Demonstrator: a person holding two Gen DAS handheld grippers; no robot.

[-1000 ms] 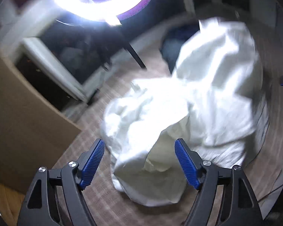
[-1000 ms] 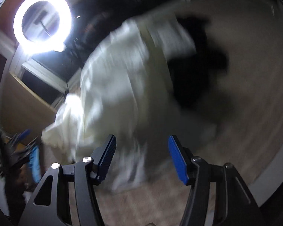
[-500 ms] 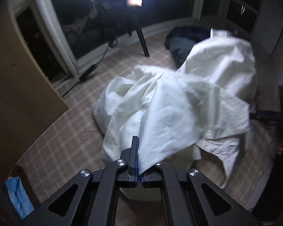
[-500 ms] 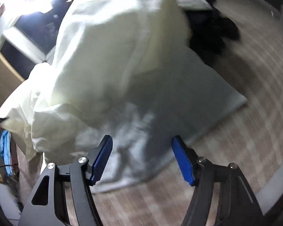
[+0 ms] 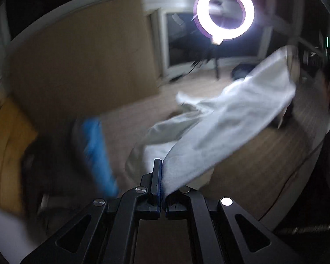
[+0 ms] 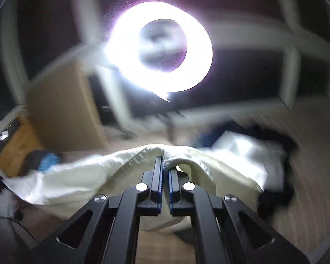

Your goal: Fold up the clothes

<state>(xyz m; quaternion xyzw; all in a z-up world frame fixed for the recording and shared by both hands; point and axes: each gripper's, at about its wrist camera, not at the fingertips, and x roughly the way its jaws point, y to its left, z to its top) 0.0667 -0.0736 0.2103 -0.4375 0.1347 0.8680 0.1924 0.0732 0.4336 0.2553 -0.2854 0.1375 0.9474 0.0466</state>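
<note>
Both pairs of jaws are pinched tight on the white garment: my left gripper bites one edge, my right gripper a bunched fold. Between them the cloth hangs stretched above the checked floor. Beyond glares a ring light, with a dark heap behind the cloth.

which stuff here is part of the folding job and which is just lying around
In the job:
- white garment, pinched at two places
- left gripper, shut on it
- right gripper, shut on it

Lying about:
- ring light
- dark clothes on the floor
- cardboard panel
</note>
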